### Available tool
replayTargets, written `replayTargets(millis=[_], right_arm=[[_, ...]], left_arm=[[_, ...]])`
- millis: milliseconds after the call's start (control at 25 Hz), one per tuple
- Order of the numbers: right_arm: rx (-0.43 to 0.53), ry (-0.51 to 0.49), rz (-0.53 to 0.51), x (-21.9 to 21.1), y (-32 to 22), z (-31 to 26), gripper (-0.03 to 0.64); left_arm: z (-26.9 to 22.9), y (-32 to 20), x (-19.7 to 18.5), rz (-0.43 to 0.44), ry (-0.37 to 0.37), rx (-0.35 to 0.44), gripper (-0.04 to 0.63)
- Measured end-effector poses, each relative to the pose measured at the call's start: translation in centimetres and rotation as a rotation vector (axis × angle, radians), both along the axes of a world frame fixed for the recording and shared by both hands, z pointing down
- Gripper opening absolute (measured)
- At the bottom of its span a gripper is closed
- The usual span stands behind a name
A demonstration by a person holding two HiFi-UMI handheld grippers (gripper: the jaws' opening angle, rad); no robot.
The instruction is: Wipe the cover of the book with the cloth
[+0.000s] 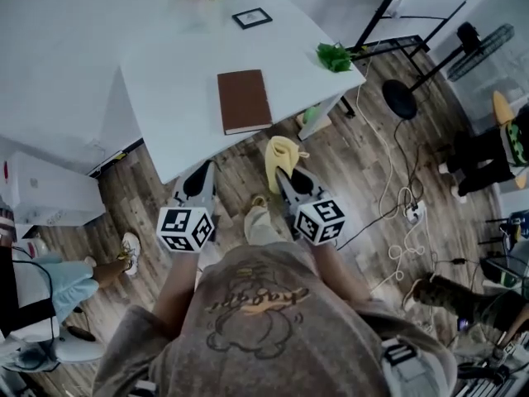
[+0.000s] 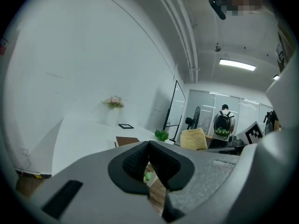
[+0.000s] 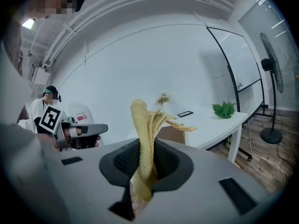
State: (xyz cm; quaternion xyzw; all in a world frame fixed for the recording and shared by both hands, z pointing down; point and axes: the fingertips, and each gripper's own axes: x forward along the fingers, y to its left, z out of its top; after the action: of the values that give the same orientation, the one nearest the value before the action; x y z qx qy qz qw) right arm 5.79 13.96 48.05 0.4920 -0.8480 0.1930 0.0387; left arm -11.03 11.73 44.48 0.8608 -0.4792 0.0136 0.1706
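Two grippers hang side by side over the wood floor (image 1: 364, 168), short of the white table (image 1: 169, 81). At the left, the left gripper (image 1: 202, 172) has its jaws pressed together, and its own view shows nothing caught between the dark pads (image 2: 136, 161). Far back on the table a pale vase (image 2: 111, 118) stands against the wall and holds a small bunch of pinkish flowers (image 2: 113, 102). Nearer the front edge the brown book (image 1: 244, 100) lies flat, cover up, well apart from both grippers. Behind it lies a small dark picture frame (image 1: 251, 17). To the right of the left gripper, the right gripper (image 1: 285, 176) is clamped on the yellow cloth (image 1: 281, 154). The cloth rises in a rumpled fold above the jaws, and a short tail hangs below them. At the table's right corner sits a green leafy plant (image 1: 334, 56).
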Motion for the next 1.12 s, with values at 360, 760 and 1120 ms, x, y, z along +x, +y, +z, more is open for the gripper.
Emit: replayTargets(millis=[360, 760, 1120], right_arm=[[-0.024, -0.030, -0.038, 1.5, -11.3, -1.0, 0.066], [-0.041, -0.056, -0.088, 3.6, -19.2, -0.2, 0.066], [-0.042, -0.073, -0.083, 4.0, -22.0, -0.5, 0.066]], left_arm=[[-1.3, -10.8, 1.5, -0.037, -0.022, -0.013, 0.003], [-0.2, -17.5, 3.3, -0.097, -0.026, -0.046, 0.003], [0.0, -19.6, 3.5, -0.094, -0.037, -0.065, 0.003]])
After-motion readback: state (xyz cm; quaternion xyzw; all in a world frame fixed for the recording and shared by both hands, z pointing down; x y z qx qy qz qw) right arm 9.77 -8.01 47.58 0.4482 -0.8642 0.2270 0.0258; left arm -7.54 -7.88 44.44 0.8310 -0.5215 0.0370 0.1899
